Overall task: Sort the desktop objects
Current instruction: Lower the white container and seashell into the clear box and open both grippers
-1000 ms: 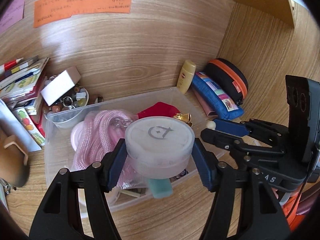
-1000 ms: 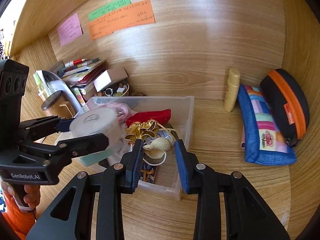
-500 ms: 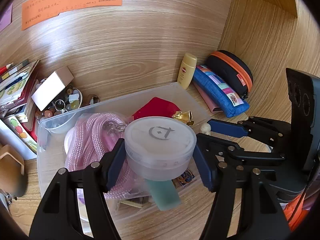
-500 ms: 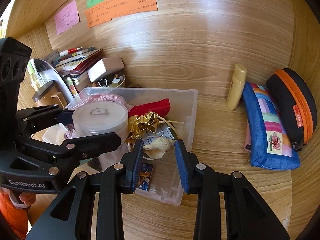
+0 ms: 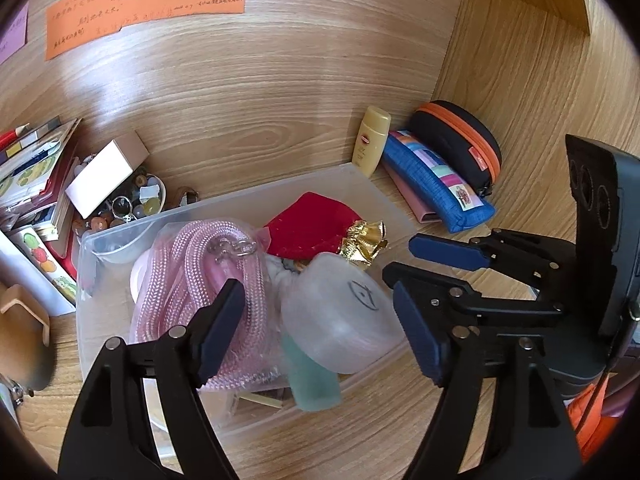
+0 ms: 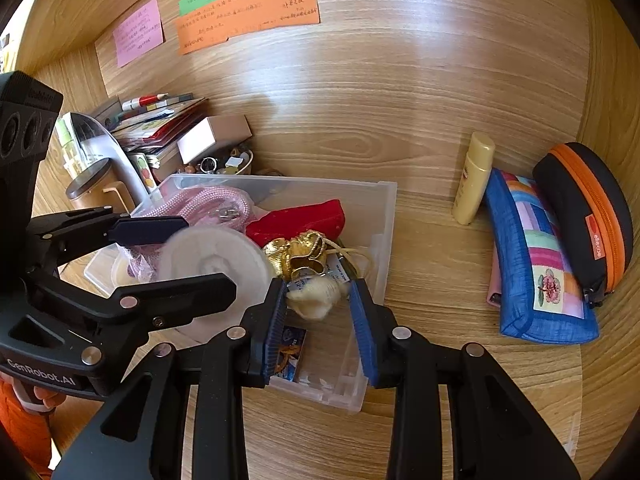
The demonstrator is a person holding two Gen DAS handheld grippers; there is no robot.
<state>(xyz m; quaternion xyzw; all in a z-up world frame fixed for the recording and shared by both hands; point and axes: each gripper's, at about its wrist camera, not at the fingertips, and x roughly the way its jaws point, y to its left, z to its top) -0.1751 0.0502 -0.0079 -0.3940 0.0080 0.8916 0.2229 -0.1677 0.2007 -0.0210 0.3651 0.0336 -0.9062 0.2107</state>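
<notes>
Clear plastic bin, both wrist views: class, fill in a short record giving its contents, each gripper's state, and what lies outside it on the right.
Container: clear plastic bin on wooden desk
Inside: pink rope, red pouch, gold foil ribbon, frosted round jar, tilted
Left gripper: open, fingers either side of the jar, not touching
Right gripper: closed on a cream seashell above the bin
Outside, right: yellow bottle, blue pencil case, black case with orange zip
</notes>
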